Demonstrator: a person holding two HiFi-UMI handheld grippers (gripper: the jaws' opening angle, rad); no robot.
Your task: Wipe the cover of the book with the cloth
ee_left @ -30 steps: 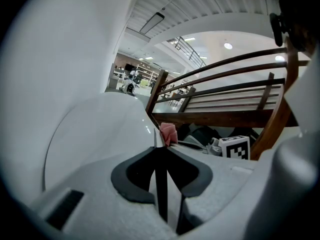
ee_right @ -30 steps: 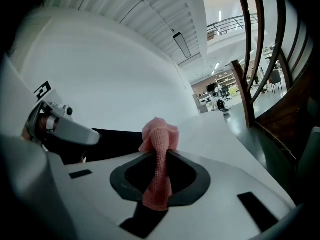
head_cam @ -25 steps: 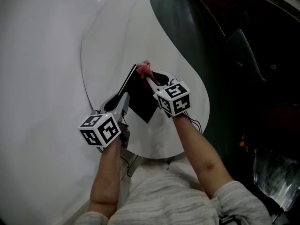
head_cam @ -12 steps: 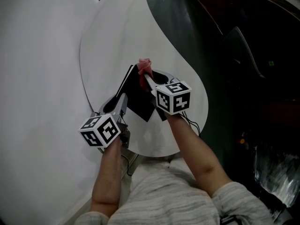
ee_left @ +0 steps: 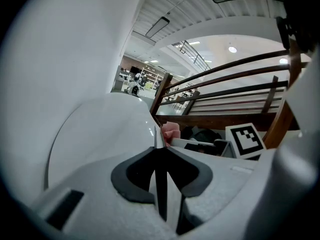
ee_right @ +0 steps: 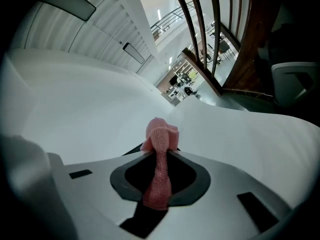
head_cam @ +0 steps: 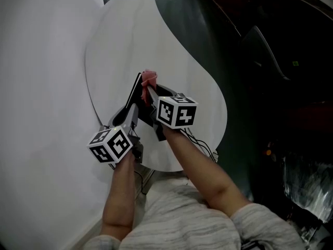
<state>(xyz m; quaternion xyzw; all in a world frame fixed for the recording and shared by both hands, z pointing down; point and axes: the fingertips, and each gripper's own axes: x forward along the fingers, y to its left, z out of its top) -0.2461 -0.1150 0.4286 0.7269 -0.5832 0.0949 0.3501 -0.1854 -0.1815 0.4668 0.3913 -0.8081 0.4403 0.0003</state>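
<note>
White table [head_cam: 156,35]: one book [head_cam: 146,107], one cloth [head_cam: 149,77]

a white, round-edged desk [head_cam: 156,35] stands beside a plain white wall [head_cam: 41,61], with dark floor [head_cam: 205,27] to its right. beyond it runs a brown wooden railing [ee_left: 235,81] below a white slatted ceiling [ee_left: 170,4] with small round lights [ee_left: 231,49], and a bright hall [ee_left: 135,79] far off

I am reading a pink, mesh-knit cloth [ee_right: 161,134] and a black book [head_cam: 144,107] with a thin white page edge. My left gripper [ee_left: 159,151] and right gripper [ee_right: 160,156] are showing pale grey bodies, black pads and black-and-white square-marker cubes. The table [head_cam: 182,61] is showing plain white.
</note>
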